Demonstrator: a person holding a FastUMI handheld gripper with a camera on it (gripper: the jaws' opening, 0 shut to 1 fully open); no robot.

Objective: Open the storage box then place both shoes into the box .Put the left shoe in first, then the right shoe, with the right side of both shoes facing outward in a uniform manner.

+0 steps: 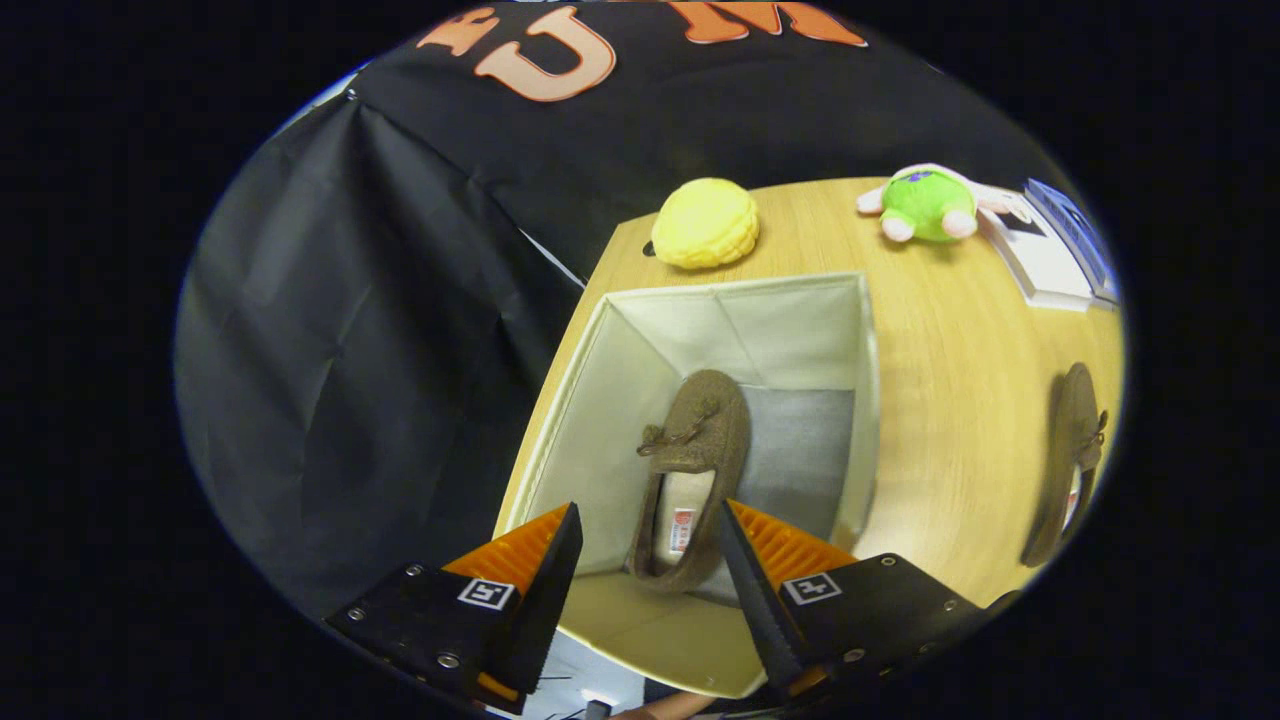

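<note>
The gripper [648, 545] is open and empty above the box [868, 400], where one shoe [700, 440] lies. The second shoe [1075, 450] lies on the table [960, 330] to the fingers' right, its long axis parallel to them.

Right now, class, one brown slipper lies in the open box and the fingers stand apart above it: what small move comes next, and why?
Probably lift the gripper clear of the cream fabric storage box and swing toward the second brown slipper on the wooden table. The first brown slipper already lies released inside.
</note>
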